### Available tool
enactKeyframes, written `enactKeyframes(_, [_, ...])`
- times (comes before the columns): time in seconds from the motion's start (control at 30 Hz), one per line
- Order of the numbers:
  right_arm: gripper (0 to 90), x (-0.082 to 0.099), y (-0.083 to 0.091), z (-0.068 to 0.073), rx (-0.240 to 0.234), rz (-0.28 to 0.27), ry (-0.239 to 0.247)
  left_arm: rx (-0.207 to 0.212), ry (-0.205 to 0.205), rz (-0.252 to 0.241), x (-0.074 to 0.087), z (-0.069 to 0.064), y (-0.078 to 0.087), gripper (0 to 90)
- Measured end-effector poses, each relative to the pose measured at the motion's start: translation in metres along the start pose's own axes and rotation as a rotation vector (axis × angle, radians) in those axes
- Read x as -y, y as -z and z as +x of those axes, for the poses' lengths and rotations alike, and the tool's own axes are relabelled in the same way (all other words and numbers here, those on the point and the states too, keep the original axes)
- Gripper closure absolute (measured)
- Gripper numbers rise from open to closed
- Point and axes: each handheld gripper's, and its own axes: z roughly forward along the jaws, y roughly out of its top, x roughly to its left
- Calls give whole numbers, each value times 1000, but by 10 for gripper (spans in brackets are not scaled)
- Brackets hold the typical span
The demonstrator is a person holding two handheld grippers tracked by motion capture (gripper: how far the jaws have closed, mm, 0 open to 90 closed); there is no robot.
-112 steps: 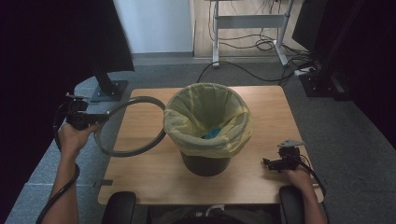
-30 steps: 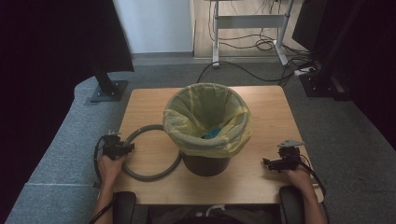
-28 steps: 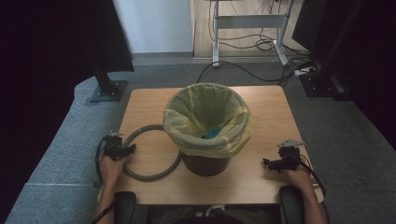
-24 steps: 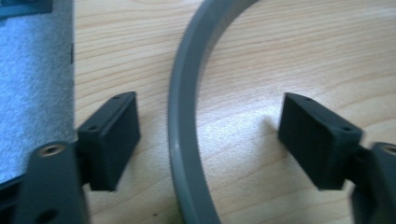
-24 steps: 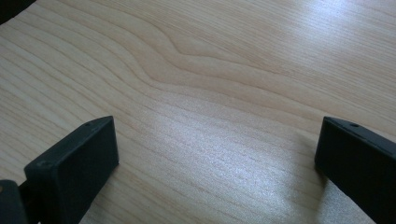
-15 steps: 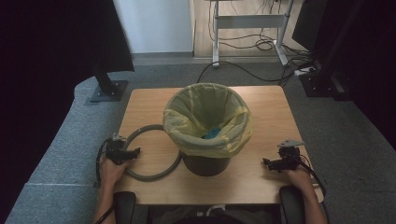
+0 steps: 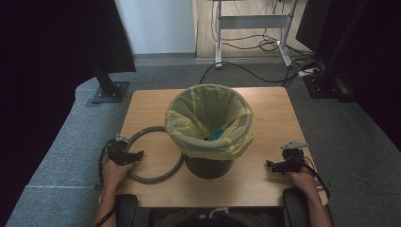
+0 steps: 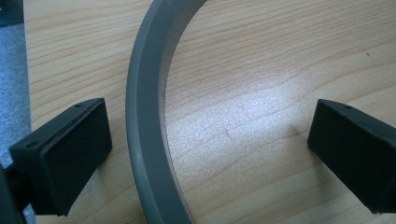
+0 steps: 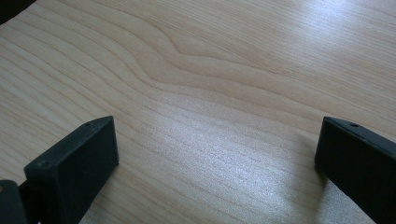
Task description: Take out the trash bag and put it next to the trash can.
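Left hand-held gripper (image 8: 210, 154): jaws just opened, straddling grey ring (image 8: 144, 140), untouched | right hand-held gripper (image 9: 217, 163): jaws apart, empty, over tabletop (image 9: 224, 84)

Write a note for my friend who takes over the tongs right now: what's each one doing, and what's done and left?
Left tongs: just opened wide, grey ring lies loose between them on the table.
Right tongs: open, empty, over bare wood.
Bin: mid-table, yellow bag folded over its rim, something blue inside.
Done: ring set down flat beside the bin, partly under the bag's overhang.
Left: probably the bag itself; the ring's next place is unclear.
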Motion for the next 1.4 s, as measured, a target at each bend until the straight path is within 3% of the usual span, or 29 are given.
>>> enactKeyframes(0.2, [0,0,1,1,-16,1,13,2,-2,37,-4,3,3,30])
enactKeyframes(0.37, [0,-2,3,2,-35,35,26,5,-8,48,-6,2,6,46])
enactKeyframes(0.47, [0,-5,6,3,-49,42,41,32,5,26,-9,3,12,48])
enactKeyframes(0.57, [0,-10,14,4,-67,15,35,70,2,24,-14,1,18,57])
enactKeyframes(0.67, [0,-16,21,3,-90,9,26,69,-29,42,-18,-3,23,52])
enactKeyframes(0.83, [0,-31,34,6,-114,-5,40,96,-38,24,-24,-6,35,65])
enactKeyframes(1.0, [0,-45,44,11,-141,-12,61,142,-50,-5,-31,-13,49,55])
enactKeyframes(1.4, [0,-77,71,20,-208,-30,116,256,-124,-15,-53,-35,80,20])
